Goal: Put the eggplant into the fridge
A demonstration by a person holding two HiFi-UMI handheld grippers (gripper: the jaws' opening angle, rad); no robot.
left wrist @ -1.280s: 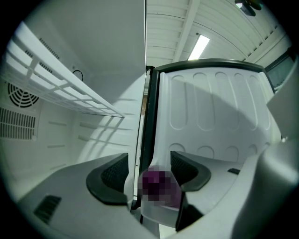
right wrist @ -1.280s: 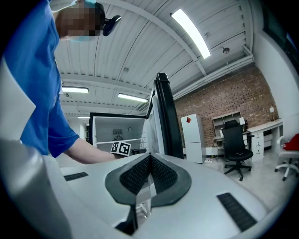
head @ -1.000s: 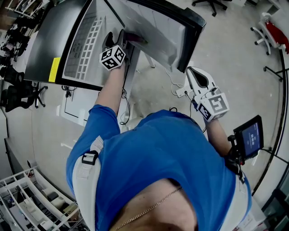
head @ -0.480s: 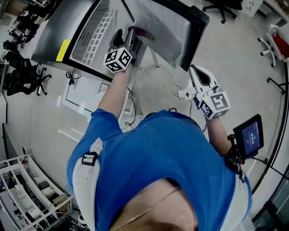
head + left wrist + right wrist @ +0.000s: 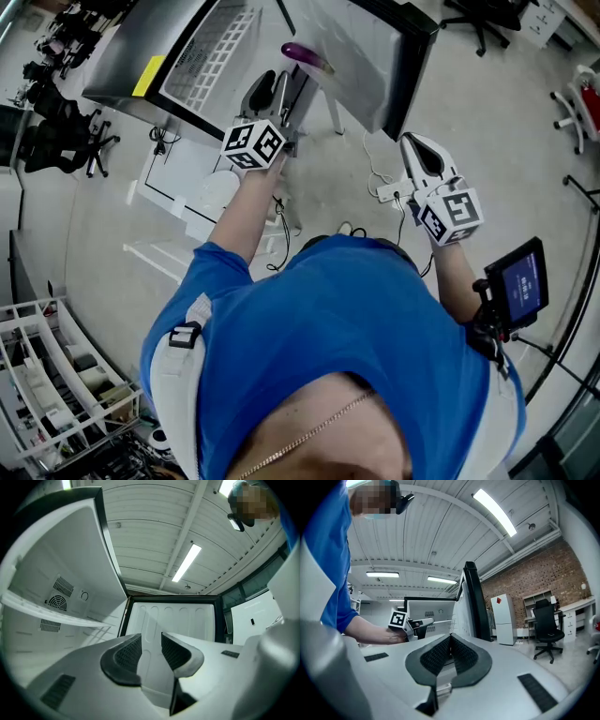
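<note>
The purple eggplant lies inside the open fridge, on a white shelf near its front edge. My left gripper is drawn back from it, a short way below it in the head view. Its jaws are closing and nothing is between them. The left gripper view shows only the gap between the jaws and the white fridge interior behind; the eggplant is not in that view. My right gripper hangs to the right of the fridge door, shut and empty.
A wire shelf shows in the fridge's left part. Cables and a power strip lie on the floor below the door. Office chairs stand behind, a wire rack at lower left. A small screen sits by the right forearm.
My left gripper has pulled back out of the fridge toward the person and its jaws have narrowed. The eggplant stays on the shelf. The right gripper has kept still.
</note>
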